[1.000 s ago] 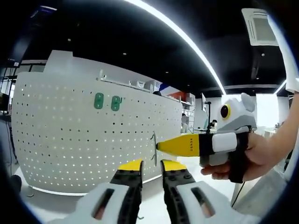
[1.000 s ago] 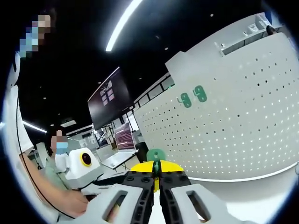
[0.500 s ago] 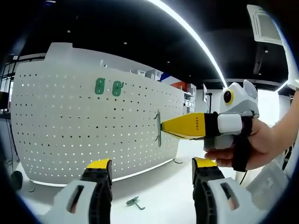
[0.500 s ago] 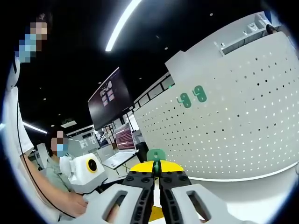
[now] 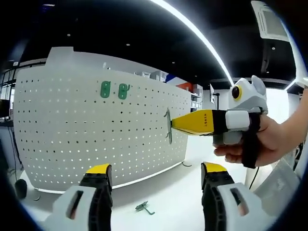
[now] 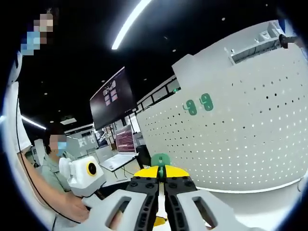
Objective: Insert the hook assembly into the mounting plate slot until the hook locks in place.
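Right gripper clamps the green hook, short of the pegboard; left gripper gapes wide, empty; next move, in my judgement: align hook with a hole and press home

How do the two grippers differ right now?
The left gripper is open, jaws wide apart and holding nothing; the right gripper is shut on the green hook. The right gripper's tip is near the pegboard; the left sits further back. Both have yellow-tipped black jaws.
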